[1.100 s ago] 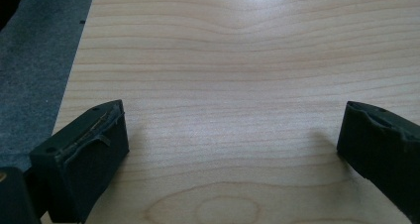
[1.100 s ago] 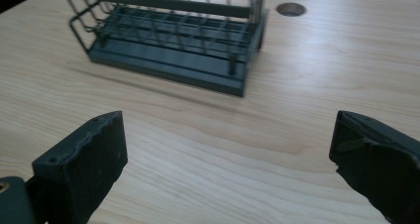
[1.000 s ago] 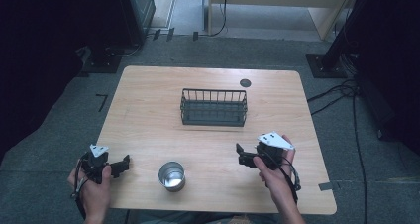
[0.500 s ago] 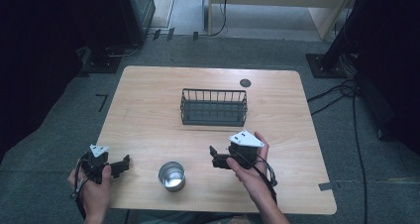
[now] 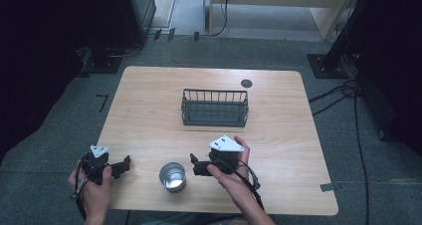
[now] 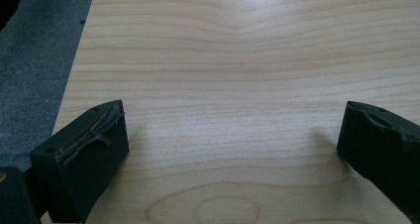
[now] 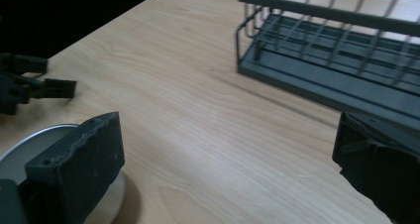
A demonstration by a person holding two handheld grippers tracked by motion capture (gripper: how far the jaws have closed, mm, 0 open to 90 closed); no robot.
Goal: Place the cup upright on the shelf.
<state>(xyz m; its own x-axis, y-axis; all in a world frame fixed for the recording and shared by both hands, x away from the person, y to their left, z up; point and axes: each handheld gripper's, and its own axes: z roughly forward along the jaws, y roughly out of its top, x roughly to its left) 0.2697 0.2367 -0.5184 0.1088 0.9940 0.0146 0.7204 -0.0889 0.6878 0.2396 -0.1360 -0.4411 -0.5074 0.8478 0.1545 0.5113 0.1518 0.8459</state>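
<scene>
**Right gripper closing in on the metal cup**

High view: my right gripper sits just right of the metal cup, which stands upright near the desk's front edge, about mid-width. Jaws spread wide, nothing between them. My left gripper rests at the front-left corner, jaws apart and empty, well clear of the cup. Wire basket stands mid-desk, toward the back, with nothing in it.

Left gripper view: both jaws wide apart over bare wood, desk's left edge at the left.

Right gripper view: the cup's rim shows behind my lower-left jaw, close beside it, not yet between the jaws. Basket at upper right.

Handling, my guess: thin steel cup, light, stiff, slick sides. It could tip or skid if nudged. Best to clamp across the wall below the rim, or pinch the rim itself.

Versus the earlier frames: my right hand came leftward along the front edge, from well apart to just beside the cup; its jaws have just been opening, with nothing in them. Left hand, cup and basket unmoved.
</scene>
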